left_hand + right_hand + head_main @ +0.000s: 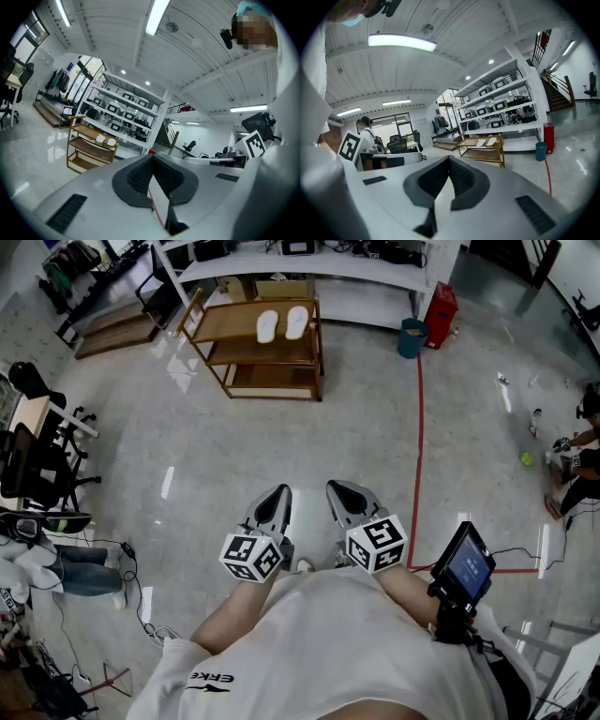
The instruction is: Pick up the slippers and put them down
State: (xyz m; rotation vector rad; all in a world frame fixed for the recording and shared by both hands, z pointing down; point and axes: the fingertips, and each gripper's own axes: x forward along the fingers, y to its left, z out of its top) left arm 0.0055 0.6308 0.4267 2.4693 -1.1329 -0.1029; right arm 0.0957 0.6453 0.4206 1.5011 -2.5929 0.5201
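Observation:
Two white slippers (282, 323) lie side by side on the top shelf of a wooden rack (255, 351), far across the floor. They show small in the left gripper view as slippers (105, 139) and in the right gripper view as slippers (486, 141). My left gripper (278, 493) and right gripper (339, 488) are held close to my chest, side by side, both pointing toward the rack. Both are shut with nothing between their jaws.
A red line (418, 446) runs along the glossy floor to the right. A teal bin (411, 337) and a red box (440, 314) stand near white shelving (309, 263). Office chairs (33, 465) are at the left; a person (579, 460) crouches at the right.

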